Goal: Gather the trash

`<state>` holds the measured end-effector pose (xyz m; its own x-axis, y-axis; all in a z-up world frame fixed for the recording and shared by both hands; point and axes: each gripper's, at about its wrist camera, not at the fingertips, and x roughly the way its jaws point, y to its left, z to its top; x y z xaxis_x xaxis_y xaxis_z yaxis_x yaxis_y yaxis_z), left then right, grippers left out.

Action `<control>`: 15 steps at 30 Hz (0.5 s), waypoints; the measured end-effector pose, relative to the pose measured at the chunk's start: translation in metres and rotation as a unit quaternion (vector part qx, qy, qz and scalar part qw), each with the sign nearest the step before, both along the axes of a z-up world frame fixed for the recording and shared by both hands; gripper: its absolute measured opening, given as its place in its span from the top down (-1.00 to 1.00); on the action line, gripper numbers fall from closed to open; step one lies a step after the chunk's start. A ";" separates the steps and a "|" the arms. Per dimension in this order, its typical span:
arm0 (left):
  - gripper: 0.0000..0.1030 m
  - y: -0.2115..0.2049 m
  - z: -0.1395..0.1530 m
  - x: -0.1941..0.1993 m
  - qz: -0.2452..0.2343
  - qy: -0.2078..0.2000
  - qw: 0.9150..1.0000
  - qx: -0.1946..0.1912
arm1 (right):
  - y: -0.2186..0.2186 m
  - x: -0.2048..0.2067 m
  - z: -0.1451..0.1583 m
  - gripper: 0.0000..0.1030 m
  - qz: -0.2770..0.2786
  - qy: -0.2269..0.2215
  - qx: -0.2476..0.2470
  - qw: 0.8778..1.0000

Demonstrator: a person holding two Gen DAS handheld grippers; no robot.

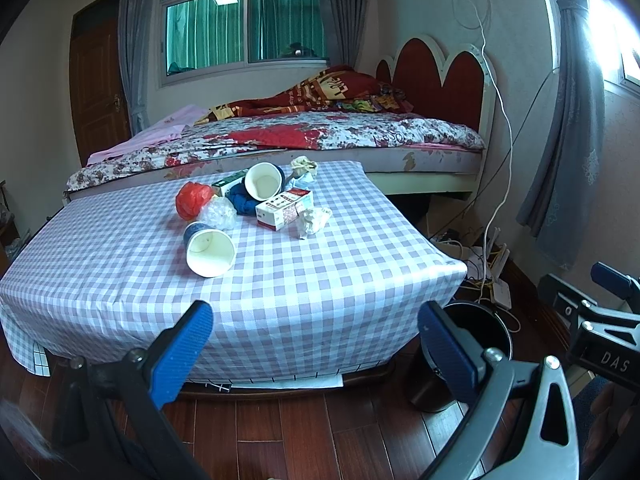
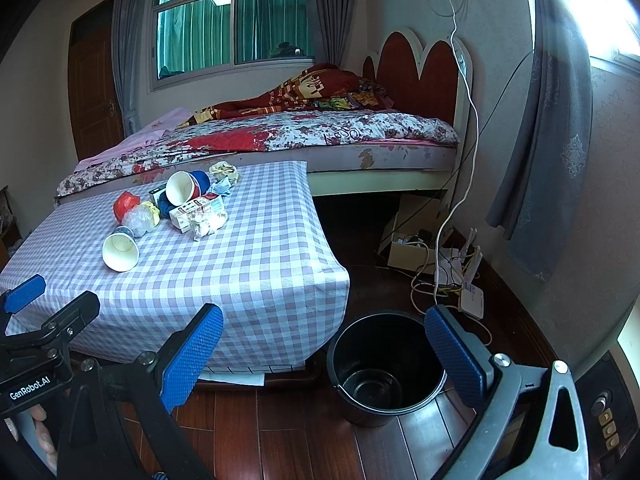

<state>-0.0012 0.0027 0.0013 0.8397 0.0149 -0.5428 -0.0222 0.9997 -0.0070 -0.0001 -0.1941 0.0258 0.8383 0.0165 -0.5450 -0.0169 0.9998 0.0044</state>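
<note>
My left gripper point(image 1: 316, 334) is wide open w/ nothing btwn the blue pads, held low in front of the checkered table point(image 1: 304, 280). My right gripper point(image 2: 324, 338) is also spread wide and empty, over the wood floor at the table's front right corner.

Trash sits in a cluster on the table's far half. Nearest to me is a paper cup point(image 1: 210, 250) on its side, mouth toward me. Just behind it, touching, a clear plastic wad point(image 1: 218, 212) and a red plastic bag point(image 1: 194, 200). A 2nd paper cup point(image 1: 264, 182) lies tipped at the back of the pile, resting on a blue cloth bit point(image 1: 244, 202). A white carton box point(image 1: 284, 208) lies to the right of that, and a crumpled tissue point(image 1: 314, 220) touches the box's near side. Another crumpled paper point(image 1: 303, 165) sits near the table's far edge.

Black bucket point(image 2: 386, 372) stands upright on the floor just beside the table's front right corner, looks empty inside. Bed point(image 1: 280, 140) runs along the table's far side.
</note>
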 end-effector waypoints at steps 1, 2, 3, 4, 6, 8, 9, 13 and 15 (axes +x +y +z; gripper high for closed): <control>-0.99 0.000 0.000 0.000 0.001 -0.001 1.000 0.000 | 0.000 0.000 0.000 -0.98 0.001 0.000 0.000 1.000; -0.99 0.000 0.000 0.000 0.001 -0.001 1.000 0.000 | 0.000 0.000 0.000 -0.98 0.001 0.000 0.000 1.000; -0.99 0.000 0.000 0.000 0.000 0.000 1.000 0.000 | 0.000 0.000 0.000 -0.98 0.001 0.000 -0.001 1.000; -0.99 0.000 0.000 0.000 0.000 0.000 1.000 0.001 | 0.000 0.000 0.000 -0.98 0.001 0.000 0.000 1.000; -0.99 0.001 -0.001 -0.001 0.001 0.000 1.000 0.000 | 0.000 0.000 0.000 -0.98 0.001 0.000 -0.001 1.000; -0.99 0.001 -0.002 -0.002 0.001 0.000 1.000 0.000 | 0.000 0.000 0.000 -0.98 0.001 0.001 -0.001 1.000; -0.99 0.002 -0.003 -0.003 0.002 0.000 1.000 0.001 | 0.000 -0.001 -0.001 -0.98 0.001 0.001 -0.001 1.000; -0.99 0.002 -0.003 -0.004 0.002 0.000 1.000 0.000 | 0.001 -0.002 -0.002 -0.98 0.001 0.001 -0.001 1.000; -0.99 0.002 -0.003 -0.004 0.002 0.000 1.000 0.000 | 0.001 -0.002 -0.002 -0.98 0.001 0.001 -0.001 1.000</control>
